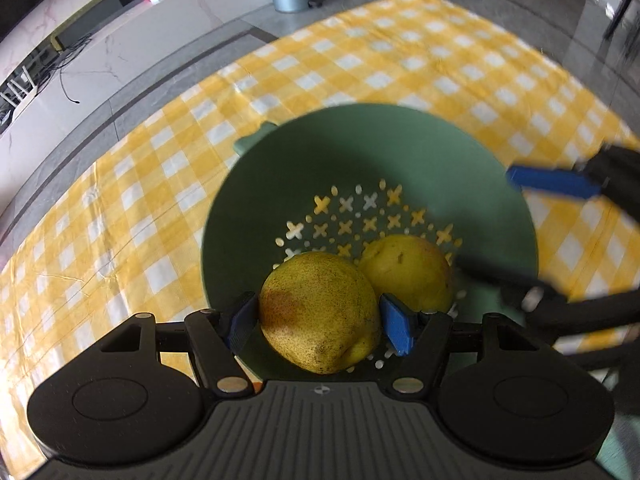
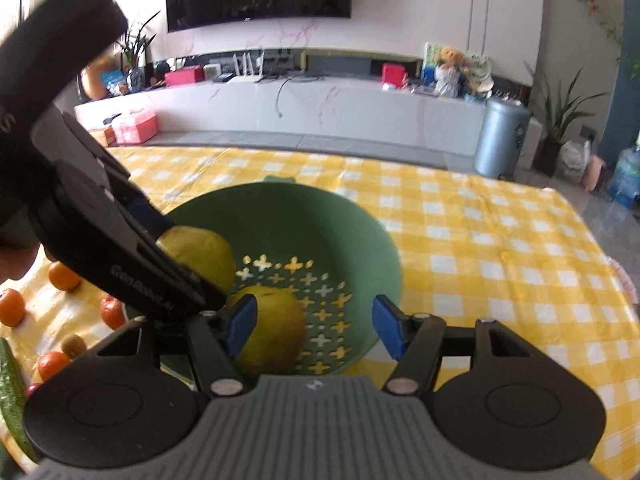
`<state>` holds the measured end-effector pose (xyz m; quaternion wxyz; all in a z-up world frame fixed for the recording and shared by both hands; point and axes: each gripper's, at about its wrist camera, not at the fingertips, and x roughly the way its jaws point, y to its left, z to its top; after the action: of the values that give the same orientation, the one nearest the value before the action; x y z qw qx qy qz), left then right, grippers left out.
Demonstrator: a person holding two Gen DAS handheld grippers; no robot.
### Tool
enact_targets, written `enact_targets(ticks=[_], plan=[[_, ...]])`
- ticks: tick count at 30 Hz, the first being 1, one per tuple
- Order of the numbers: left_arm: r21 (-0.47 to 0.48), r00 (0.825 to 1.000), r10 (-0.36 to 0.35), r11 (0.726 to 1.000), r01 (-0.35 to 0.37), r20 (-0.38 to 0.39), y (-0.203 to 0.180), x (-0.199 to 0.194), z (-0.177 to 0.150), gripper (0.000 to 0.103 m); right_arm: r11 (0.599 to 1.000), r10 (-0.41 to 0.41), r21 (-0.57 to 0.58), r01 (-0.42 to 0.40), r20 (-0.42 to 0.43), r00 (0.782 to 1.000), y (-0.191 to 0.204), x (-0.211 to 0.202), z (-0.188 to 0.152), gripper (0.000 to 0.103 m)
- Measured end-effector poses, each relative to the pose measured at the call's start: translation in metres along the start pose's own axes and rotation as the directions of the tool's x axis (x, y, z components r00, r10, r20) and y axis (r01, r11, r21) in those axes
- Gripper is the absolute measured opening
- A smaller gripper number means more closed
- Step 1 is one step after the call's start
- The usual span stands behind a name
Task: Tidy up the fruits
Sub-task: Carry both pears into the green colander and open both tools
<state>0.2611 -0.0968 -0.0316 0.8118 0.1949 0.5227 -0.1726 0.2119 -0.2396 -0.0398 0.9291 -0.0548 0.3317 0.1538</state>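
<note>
While the green colander [image 1: 372, 160] sat on the yellow checked cloth [image 1: 120, 208], things stood thus:

Left gripper [image 1: 320, 322]: blue pads pressed on both flanks of the near pear [image 1: 320, 316], held over the colander's 6 o'clock edge.

Right gripper [image 2: 314, 326]: spread wide and holding nothing; the second pear [image 2: 272, 330] lay just by its left pad [image 2: 240, 322], inside the colander.

Pears: two, side by side, the second at 2 o'clock of the held one.

Tangerines: four, on the cloth at 9 o'clock of the colander, first [image 2: 64, 276], second [image 2: 11, 307], third [image 2: 112, 312], fourth [image 2: 52, 365].

Cucumber [image 2: 12, 396]: one, at the left edge.

Colander: one.
</note>
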Motion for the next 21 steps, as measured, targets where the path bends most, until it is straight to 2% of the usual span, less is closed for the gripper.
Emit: enact_targets(ticks=[3, 6, 12, 17, 21], plan=[[0.018, 1.000, 0.025, 1.000, -0.025, -0.008, 0.000, 0.003, 0.000, 0.076, 0.998, -0.034, 0.061, 0.033, 0.018, 0.999, -0.010, -0.001, 0.000, 0.061], [0.016, 1.000, 0.016, 1.000, -0.016, -0.017, 0.002, 0.004, 0.002, 0.077, 0.991, -0.011, 0.131, 0.009, 0.016, 1.000, -0.020, 0.002, 0.000, 0.061], [0.007, 0.999, 0.024, 1.000, -0.024, -0.032, 0.000, 0.003, 0.004, 0.077, 0.993, 0.002, 0.120, -0.002, 0.003, 1.000, -0.017, 0.009, -0.003, 0.062], [-0.071, 1.000, 0.018, 0.997, -0.018, 0.012, 0.006, -0.002, 0.001, 0.077, 0.991, 0.009, 0.131, -0.008, -0.005, 1.000, -0.018, 0.013, -0.005, 0.062], [-0.152, 0.999, -0.013, 0.988, 0.020, 0.050, 0.014, -0.008, -0.004, 0.077, 0.990, 0.015, 0.142, -0.015, -0.002, 1.000, -0.019, 0.011, -0.006, 0.063]])
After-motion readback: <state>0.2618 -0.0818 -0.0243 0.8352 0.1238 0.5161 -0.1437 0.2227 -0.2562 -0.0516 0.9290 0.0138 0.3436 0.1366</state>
